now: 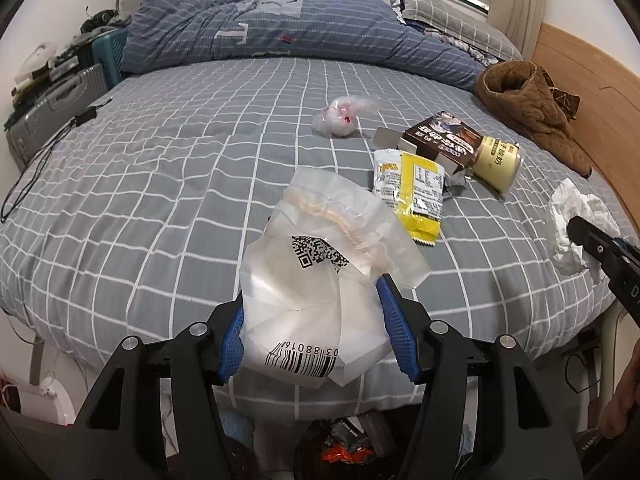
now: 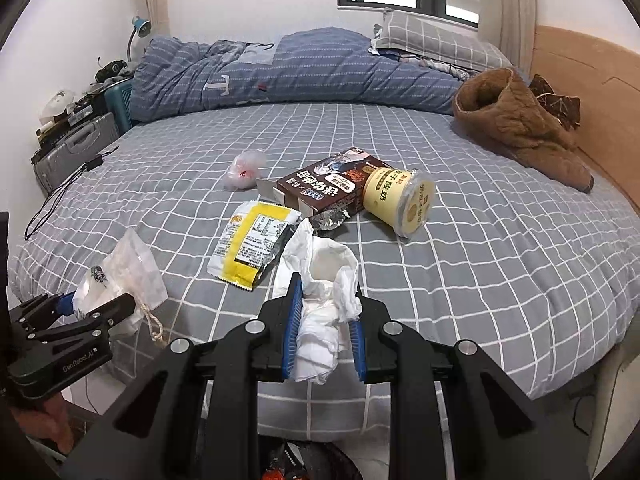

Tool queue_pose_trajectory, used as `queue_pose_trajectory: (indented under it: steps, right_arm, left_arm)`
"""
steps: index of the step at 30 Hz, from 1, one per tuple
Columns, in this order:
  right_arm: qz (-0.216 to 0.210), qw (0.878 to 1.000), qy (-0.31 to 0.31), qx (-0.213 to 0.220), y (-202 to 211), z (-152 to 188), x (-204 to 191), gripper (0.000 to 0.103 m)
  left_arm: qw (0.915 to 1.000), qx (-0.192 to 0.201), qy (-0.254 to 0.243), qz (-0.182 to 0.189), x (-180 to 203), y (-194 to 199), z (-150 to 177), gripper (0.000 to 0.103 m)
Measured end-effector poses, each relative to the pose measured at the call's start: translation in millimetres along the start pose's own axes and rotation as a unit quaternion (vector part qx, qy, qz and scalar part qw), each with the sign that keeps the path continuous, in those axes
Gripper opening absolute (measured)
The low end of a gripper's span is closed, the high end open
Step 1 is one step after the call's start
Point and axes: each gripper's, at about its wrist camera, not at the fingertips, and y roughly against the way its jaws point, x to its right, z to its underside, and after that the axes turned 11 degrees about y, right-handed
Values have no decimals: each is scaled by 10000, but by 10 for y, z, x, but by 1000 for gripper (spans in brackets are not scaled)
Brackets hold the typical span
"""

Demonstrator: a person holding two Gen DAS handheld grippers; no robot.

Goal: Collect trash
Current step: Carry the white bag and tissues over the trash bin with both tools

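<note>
My left gripper (image 1: 310, 312) is shut on a clear plastic bag (image 1: 320, 260) with a barcode, a QR code and a string, held over the bed's near edge. It shows in the right wrist view (image 2: 120, 276) too. My right gripper (image 2: 325, 312) is shut on a crumpled white tissue (image 2: 324, 292), which also shows in the left wrist view (image 1: 576, 228). On the bed lie a yellow snack wrapper (image 2: 252, 244), a brown carton (image 2: 332, 188), a cream yogurt cup (image 2: 402, 200), crumpled foil (image 2: 330, 220) and a small knotted plastic bag (image 2: 244, 170).
A trash bin (image 1: 344, 452) with wrappers sits below, in front of the bed. A brown jacket (image 2: 516, 124) lies by the wooden headboard. A blue duvet (image 2: 280, 72) and pillow are at the far side. A black cable (image 1: 44, 156) lies on the bed's left; a suitcase (image 2: 76, 148) stands beside it.
</note>
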Motion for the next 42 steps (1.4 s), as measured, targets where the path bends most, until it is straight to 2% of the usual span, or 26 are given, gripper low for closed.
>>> queue_pose_trajectory:
  steps: [19, 42]
  right_arm:
    - [-131, 9999, 49, -77, 371, 340, -183, 21]
    - [-260, 9989, 118, -376, 688, 844, -430, 21]
  left_arm:
    - [9999, -61, -31, 102, -11, 375, 404, 59]
    - [9991, -383, -115, 123, -69, 643, 998, 59]
